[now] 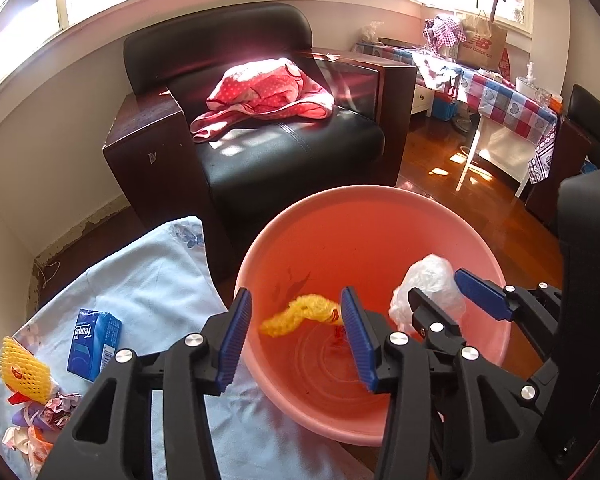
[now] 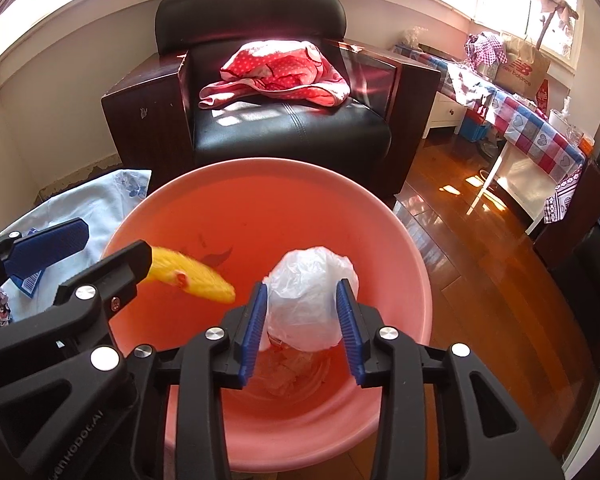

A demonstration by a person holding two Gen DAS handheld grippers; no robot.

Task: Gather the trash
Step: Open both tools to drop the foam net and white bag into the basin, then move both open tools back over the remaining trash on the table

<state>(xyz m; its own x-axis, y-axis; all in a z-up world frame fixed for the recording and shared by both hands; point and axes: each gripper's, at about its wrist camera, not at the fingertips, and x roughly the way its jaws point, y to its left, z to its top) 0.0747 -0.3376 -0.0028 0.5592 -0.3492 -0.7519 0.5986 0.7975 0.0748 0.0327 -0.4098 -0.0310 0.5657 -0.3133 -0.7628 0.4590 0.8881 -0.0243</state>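
Grippers hung side by side over a pink basin (image 2: 416, 276): the left gripper (image 1: 296, 332) had its jaws spread, with a yellow foam net (image 1: 300, 314) loose between them above the basin floor. The right gripper (image 2: 302, 330) had its jaws spread around a crumpled white plastic bag (image 2: 310, 296); whether the pads pressed it I could not tell. More trash (image 1: 32, 400) lay on the pale blue cloth (image 1: 148, 280) beside the basin.

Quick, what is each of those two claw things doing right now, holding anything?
Left gripper: open, yellow foam net loose between its jaws over the pink basin.
Right gripper: jaws beside the white plastic bag; whether they still grip it cannot be told.
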